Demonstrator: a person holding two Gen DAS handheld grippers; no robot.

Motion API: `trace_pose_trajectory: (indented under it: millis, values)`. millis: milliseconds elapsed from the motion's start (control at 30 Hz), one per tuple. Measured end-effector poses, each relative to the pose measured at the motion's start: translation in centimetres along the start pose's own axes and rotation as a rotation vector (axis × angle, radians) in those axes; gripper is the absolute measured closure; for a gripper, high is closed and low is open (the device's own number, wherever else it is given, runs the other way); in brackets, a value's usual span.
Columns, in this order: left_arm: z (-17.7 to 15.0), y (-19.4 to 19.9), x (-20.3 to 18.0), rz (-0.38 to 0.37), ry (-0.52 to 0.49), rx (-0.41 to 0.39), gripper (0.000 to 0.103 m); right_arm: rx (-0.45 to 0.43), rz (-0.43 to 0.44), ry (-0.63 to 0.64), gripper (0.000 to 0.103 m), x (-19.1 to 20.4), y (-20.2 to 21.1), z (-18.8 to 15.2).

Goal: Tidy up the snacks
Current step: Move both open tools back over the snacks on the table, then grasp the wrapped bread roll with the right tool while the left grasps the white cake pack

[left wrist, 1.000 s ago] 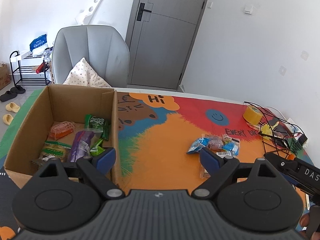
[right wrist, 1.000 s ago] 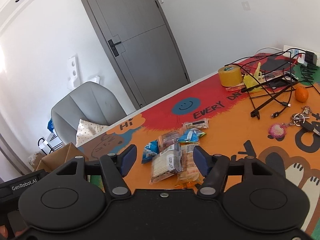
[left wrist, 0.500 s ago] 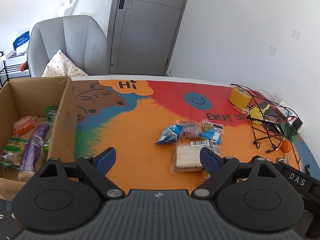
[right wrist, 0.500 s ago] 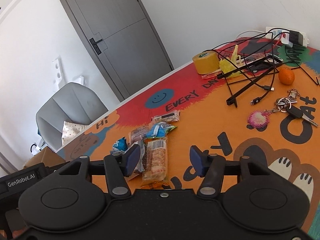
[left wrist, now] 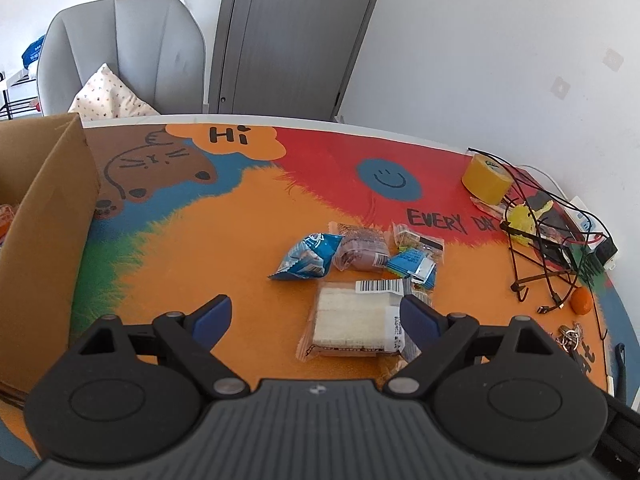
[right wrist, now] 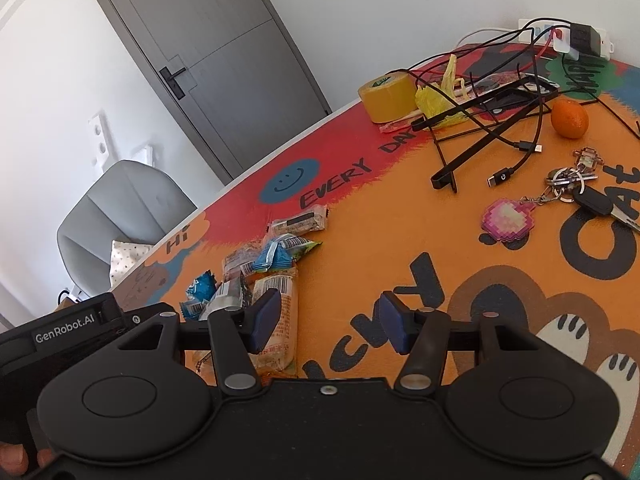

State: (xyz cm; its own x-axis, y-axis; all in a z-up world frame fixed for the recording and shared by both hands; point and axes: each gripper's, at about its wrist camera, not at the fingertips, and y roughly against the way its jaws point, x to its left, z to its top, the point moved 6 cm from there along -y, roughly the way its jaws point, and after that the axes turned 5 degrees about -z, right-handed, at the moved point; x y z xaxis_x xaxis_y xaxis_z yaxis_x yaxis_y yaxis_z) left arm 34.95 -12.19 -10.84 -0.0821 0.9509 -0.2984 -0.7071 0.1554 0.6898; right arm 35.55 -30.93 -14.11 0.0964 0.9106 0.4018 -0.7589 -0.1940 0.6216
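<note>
A pile of snack packs lies mid-mat: a blue packet [left wrist: 308, 258], a pinkish pack [left wrist: 360, 254], a teal packet [left wrist: 412, 264] and a clear pack of white wafers [left wrist: 356, 322]. My left gripper [left wrist: 316, 308] hangs open and wide above the mat, the wafer pack lying below, near its right finger. The cardboard box [left wrist: 44, 240] stands at the left edge. In the right wrist view, my right gripper [right wrist: 330, 312] is open with only bare mat between its fingers. An orange-wrapped pack [right wrist: 282, 320] lies just beside its left finger, with the blue packets [right wrist: 276, 256] beyond.
A yellow tape roll [left wrist: 486, 180], tangled cables with a black wire stand [right wrist: 480, 136], an orange fruit [right wrist: 569, 119] and keys with a pink charm [right wrist: 508, 220] crowd the right side. A grey chair [left wrist: 120, 52] and a door stand behind the table.
The left view swung right, from the box's inside to the snack pile. My right gripper sank closer to the snacks and its jaws narrowed somewhat.
</note>
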Motion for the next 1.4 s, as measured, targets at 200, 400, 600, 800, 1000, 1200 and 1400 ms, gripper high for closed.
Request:
trace_pose_trajectory:
  millis: [200, 400, 600, 800, 1000, 1200, 1400]
  values:
    - [-0.3, -2.5, -0.9, -0.004, -0.002, 0.024, 0.013, 0.023, 0.008, 0.008, 0.048, 0.2, -1.2, 0.0]
    - [-1.1, -4.4, -0.6, 0.011, 0.014, 0.054, 0.013, 0.036, 0.008, 0.004, 0.048, 0.4, -2.1, 0.1]
    - [-1.5, -5.1, 0.0, 0.01, -0.006, 0.054, 0.025, 0.055, 0.017, 0.017, 0.048, 1.3, -3.0, -0.2]
    - [-1.3, -4.4, 0.6, -0.005, -0.034, 0.05, 0.045, 0.065, 0.02, 0.038, 0.048, 2.7, -3.5, -0.6]
    - [-1.2, -3.2, 2.6, 0.031, -0.019, 0.035, 0.048, 0.071, 0.028, 0.076, 0.048, 4.5, -3.9, -1.3]
    - [-1.2, -1.9, 4.5, 0.053, -0.003, 0.028, 0.048, 0.07, -0.028, 0.182, 0.055, 6.1, -4.8, -2.7]
    - [-1.9, -1.4, 5.1, 0.063, -0.022, 0.044, 0.034, 0.058, -0.045, 0.187, 0.068, 5.7, -4.1, -3.0]
